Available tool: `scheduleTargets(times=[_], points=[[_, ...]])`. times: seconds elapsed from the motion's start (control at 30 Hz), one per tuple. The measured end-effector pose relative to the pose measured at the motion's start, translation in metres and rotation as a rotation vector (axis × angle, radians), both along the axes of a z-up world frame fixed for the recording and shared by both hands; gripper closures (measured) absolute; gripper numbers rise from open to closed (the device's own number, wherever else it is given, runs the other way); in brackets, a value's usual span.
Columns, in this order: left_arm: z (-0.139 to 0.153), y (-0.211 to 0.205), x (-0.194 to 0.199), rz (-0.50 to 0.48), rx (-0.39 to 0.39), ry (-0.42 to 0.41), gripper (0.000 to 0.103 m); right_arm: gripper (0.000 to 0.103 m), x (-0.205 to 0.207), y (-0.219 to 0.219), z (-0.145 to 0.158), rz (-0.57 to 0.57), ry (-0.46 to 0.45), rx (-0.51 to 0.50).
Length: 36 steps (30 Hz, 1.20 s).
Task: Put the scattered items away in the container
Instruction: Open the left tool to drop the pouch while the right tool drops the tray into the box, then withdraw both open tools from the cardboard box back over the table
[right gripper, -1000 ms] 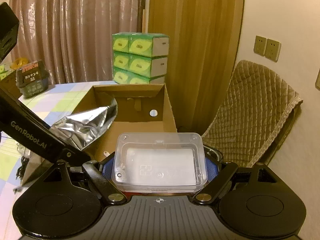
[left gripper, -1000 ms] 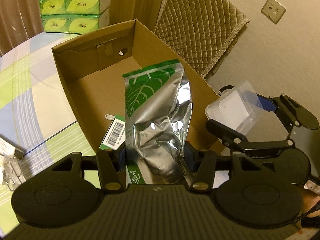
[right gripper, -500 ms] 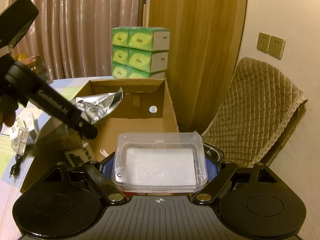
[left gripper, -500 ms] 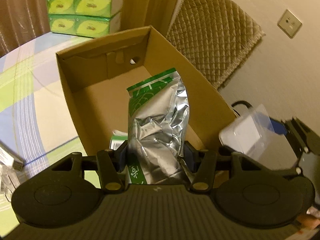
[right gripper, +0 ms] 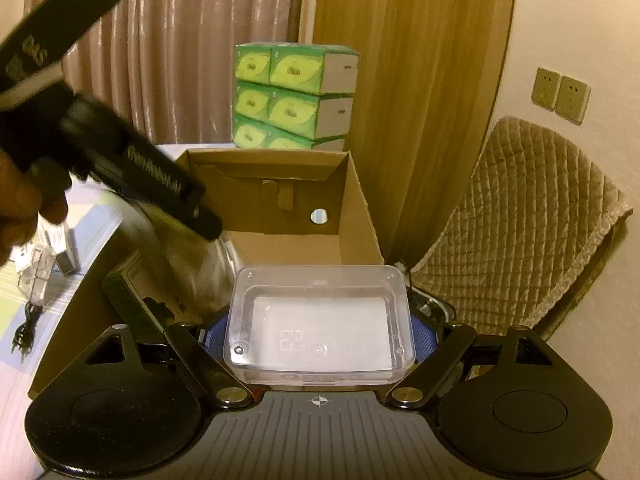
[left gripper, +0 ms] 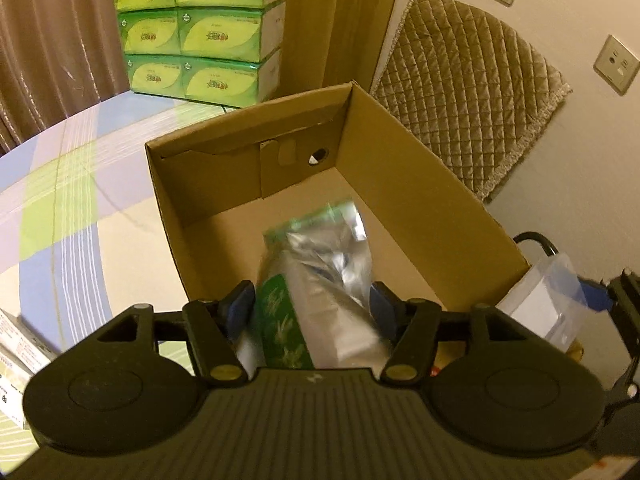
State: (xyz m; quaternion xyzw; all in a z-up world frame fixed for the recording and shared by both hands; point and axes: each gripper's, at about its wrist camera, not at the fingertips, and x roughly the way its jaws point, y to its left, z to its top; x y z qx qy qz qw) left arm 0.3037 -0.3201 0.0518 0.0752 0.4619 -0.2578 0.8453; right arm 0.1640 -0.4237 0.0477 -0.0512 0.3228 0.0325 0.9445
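An open cardboard box (left gripper: 420,208) stands on the checked tablecloth. Above its near end hangs my left gripper (left gripper: 310,306), tilted down, its jaws opening. The silver and green foil pouch (left gripper: 320,272) lies blurred between the blue pads, loose and dropping into the box. In the right wrist view the pouch (right gripper: 192,272) is a smear under the left gripper's black body (right gripper: 160,188). My right gripper (right gripper: 320,336) is shut on a clear plastic case (right gripper: 320,320), held just outside the cardboard box's (right gripper: 356,216) near right corner. The left wrist view shows that case (left gripper: 540,304) too.
A stack of green tissue boxes (left gripper: 200,32) stands behind the cardboard box. A chair with a quilted cover (left gripper: 468,88) is to the right by the wall. Small packets (right gripper: 40,264) and a black cable (right gripper: 24,328) lie on the table at the left.
My left gripper moved forward over the box and its jaws parted. The pouch, held upright before, now slips down and blurs. The right gripper crept nearer the box with the case.
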Motion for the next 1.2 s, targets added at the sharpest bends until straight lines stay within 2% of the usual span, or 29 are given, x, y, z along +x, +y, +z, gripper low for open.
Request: scheduleTargets(times=[0.3, 0.63, 0.7, 1.2], points=[[0.022, 0.016, 0.0, 0.008, -0.055, -0.041, 0.044, 0.021, 0.004, 0.009, -0.003, 0.027, 0.006, -0.002], [0.017, 0.038, -0.014, 0.015, -0.048, -0.023, 0.043, 0.02, 0.002, 0.016, 0.0, 0.043, -0.013, 0.036], [0.016, 0.041, -0.015, 0.022, -0.056, -0.016, 0.043, 0.007, 0.002, 0.017, 0.001, 0.038, -0.015, 0.029], [0.017, 0.064, -0.031, 0.044, -0.065, -0.006, 0.043, 0.006, -0.021, 0.026, -0.001, 0.046, 0.008, 0.018]])
